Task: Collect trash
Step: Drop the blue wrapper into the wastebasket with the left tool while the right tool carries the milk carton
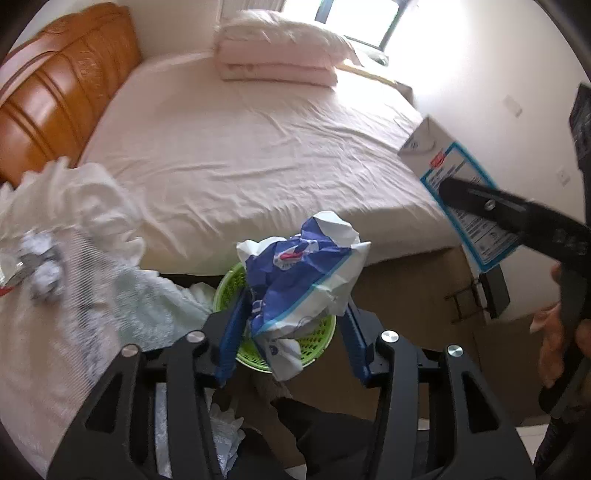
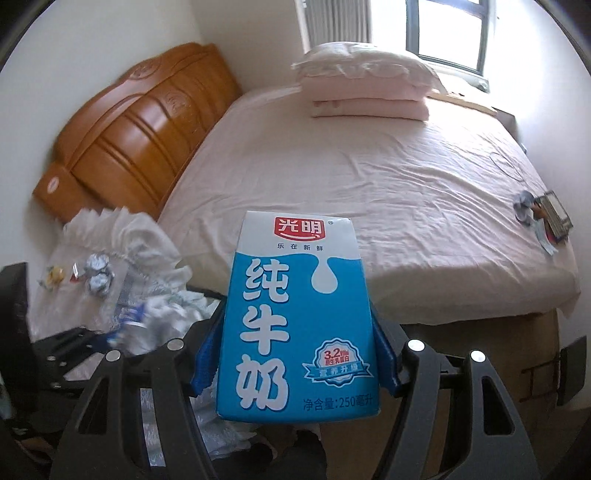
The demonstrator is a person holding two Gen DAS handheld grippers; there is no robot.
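Bedroom: bed [image 2: 369, 192] with a wrinkled pink sheet filled mid-frame, orange wooden headboard [image 2: 140, 125] upper left, folded bedding [image 2: 365, 88] under the window [image 2: 443, 29]. Green basket [image 1: 317, 339] at lower centre of the left view held a crumpled blue-white wrapper [image 1: 306, 273]; left gripper [image 1: 291, 339] was spread around it, pads off. Right gripper [image 2: 295, 350] pinched the milk carton [image 2: 299, 314], centre frame.

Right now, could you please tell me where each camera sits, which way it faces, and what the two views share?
Left wrist: on the left tongs, looking down past a crumpled blue-and-white wrapper above a green basket toward the bed; the right tongs and a hand show.
Right wrist: on the right tongs, facing the bed over the gripped milk carton; the left tongs show at lower left.
Shared: bed, headboard, folded bedding, carton.
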